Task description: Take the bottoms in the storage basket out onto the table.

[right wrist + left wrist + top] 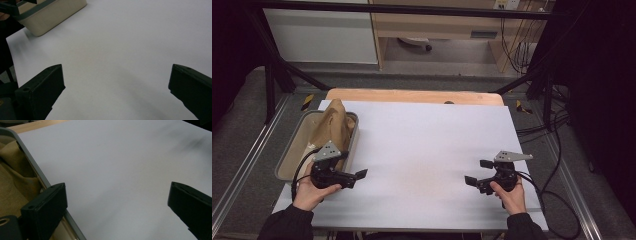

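Note:
A tan cloth (332,125) lies bunched in a beige bin with a grey rim (286,161) at the table's left side. My left gripper (354,167) hovers just right of the bin's near corner, open, with nothing between its jaws. In the left gripper view the cloth (12,182) and the bin's rim (32,165) sit at the left, beside the open left gripper (117,205). My right gripper (478,172) is held over the white sheet at the front right, open and pointing left. The right gripper view has that open gripper (115,87) above bare sheet, with the bin (50,15) far off.
A white sheet (427,145) covers the wooden tabletop (412,95), whose far edge shows bare. Black cables (557,165) trail off the right side. A dark metal frame (272,75) stands around the table.

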Demonstrator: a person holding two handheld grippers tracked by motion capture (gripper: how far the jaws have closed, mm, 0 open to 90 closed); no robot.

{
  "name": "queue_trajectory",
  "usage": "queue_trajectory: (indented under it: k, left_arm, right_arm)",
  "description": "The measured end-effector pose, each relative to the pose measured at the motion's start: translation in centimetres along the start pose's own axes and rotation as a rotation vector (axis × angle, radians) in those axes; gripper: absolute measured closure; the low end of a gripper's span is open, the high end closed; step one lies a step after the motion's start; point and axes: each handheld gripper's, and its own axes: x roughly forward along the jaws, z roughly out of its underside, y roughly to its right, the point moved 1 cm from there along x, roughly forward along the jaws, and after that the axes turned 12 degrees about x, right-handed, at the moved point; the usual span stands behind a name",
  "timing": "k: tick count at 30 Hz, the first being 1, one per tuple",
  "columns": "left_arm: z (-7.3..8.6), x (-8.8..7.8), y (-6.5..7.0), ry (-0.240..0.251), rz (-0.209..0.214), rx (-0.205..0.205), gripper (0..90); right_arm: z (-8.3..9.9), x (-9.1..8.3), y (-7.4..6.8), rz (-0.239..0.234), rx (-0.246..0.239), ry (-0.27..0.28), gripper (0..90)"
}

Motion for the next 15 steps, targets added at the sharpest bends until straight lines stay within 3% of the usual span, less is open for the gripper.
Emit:
queue_trajectory:
  k: [15]
  left_arm:
    - [-0.35, -0.23, 0.03, -0.003, -0.001, 0.006, 2.3]
  right_arm:
    - [-0.03, 0.01, 0.02, 0.000, 0.003, -0.002, 0.7]
